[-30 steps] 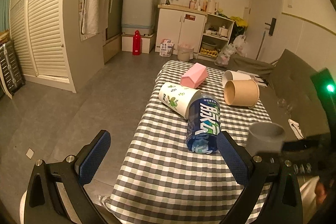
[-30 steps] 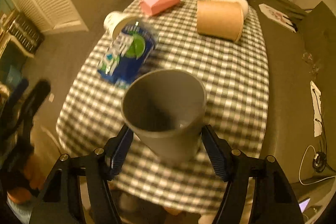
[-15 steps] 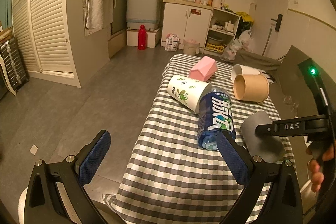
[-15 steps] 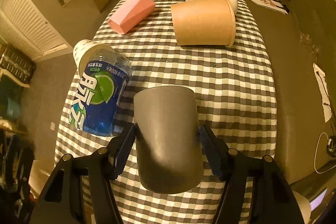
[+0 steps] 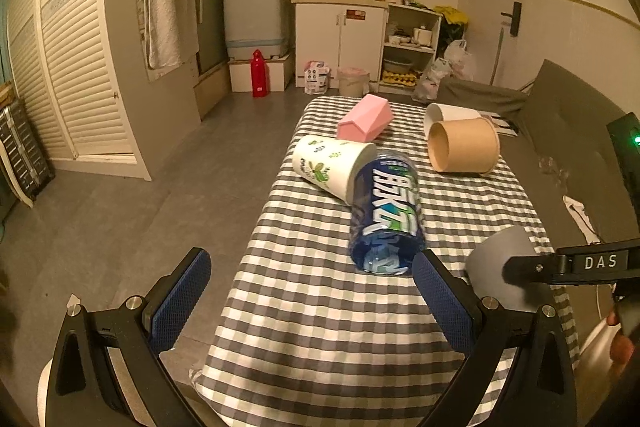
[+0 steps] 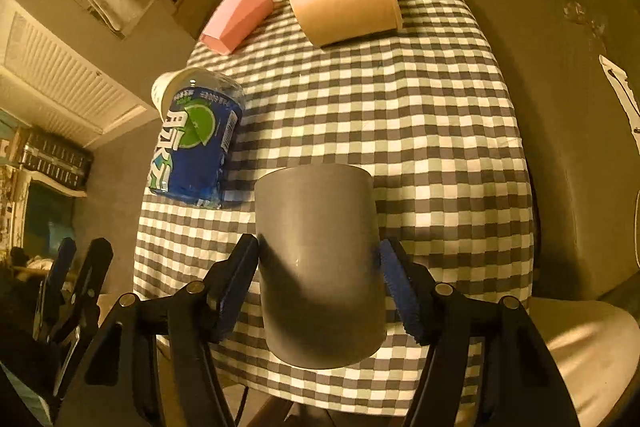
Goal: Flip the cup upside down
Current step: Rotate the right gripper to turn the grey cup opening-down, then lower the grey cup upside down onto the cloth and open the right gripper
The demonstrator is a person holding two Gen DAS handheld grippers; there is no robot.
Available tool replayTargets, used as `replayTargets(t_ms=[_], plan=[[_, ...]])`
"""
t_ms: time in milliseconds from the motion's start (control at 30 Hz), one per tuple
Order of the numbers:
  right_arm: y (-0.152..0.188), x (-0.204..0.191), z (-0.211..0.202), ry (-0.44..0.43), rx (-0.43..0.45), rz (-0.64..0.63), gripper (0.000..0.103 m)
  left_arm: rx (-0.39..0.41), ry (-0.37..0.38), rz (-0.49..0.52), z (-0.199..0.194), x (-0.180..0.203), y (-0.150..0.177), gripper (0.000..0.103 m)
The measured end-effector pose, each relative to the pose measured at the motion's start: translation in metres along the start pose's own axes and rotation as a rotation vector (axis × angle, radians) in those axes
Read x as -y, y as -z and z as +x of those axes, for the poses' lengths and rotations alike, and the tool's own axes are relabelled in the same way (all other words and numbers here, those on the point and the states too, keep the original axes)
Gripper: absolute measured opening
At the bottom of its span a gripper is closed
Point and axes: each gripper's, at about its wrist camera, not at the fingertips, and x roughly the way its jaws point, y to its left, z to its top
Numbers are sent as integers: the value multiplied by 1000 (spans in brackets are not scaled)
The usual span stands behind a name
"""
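1. The plain grey tapered plastic cup (image 6: 320, 263) sits between the blue pads of the right tool (image 6: 318, 281), which is closed on its sides; the cup is over the near edge of the checked-cloth surface (image 6: 420, 115). Its wider end points toward the camera and its narrower end away — the mouth is not visible, so I judge it partly turned, not fully inverted.
2. From the left wrist view the same cup (image 5: 498, 267) appears tilted just above the cloth, beside the lying blue-labelled plastic bottle (image 5: 386, 223).
3. The left tool (image 5: 312, 301) is spread wide and holds nothing, hovering at the near end of the surface.
4. Step in hand, as I read it: the rotation itself. The next move calls for finishing the turn until the rim faces down, lowering it flat onto bare cloth, then releasing.
5. Farther out lie a white leaf-printed paper cup (image 5: 330, 167), a pink house-shaped box (image 5: 364, 123) and a brown paper tub (image 5: 464, 151) — well apart from the landing spot.
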Motion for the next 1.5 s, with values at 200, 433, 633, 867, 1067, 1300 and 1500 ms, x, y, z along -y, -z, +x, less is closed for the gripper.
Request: replayTargets(t_ms=[200, 433, 633, 867, 1067, 1300, 1500], plan=[[8, -6, -39, 19, 175, -106, 69, 10, -18, 13, -16, 15, 1, 103], [22, 7, -96, 109, 374, -198, 72, 28, -22, -96, -36, 37, -3, 103], [42, 42, -113, 163, 472, -173, 73, 15, 3, -66, -43, 82, -1, 103], [57, 86, -114, 192, 502, -101, 73, -76, 53, -12, -23, 129, 21, 103], [57, 114, -104, 175, 481, -32, 73, -147, 108, 15, -6, 151, 36, 103], [49, 125, -92, 159, 462, 5, 73, -238, 149, 25, 21, 158, 54, 99], [43, 124, -82, 155, 444, 7, 73, -267, 200, 43, 25, 157, 57, 73]])
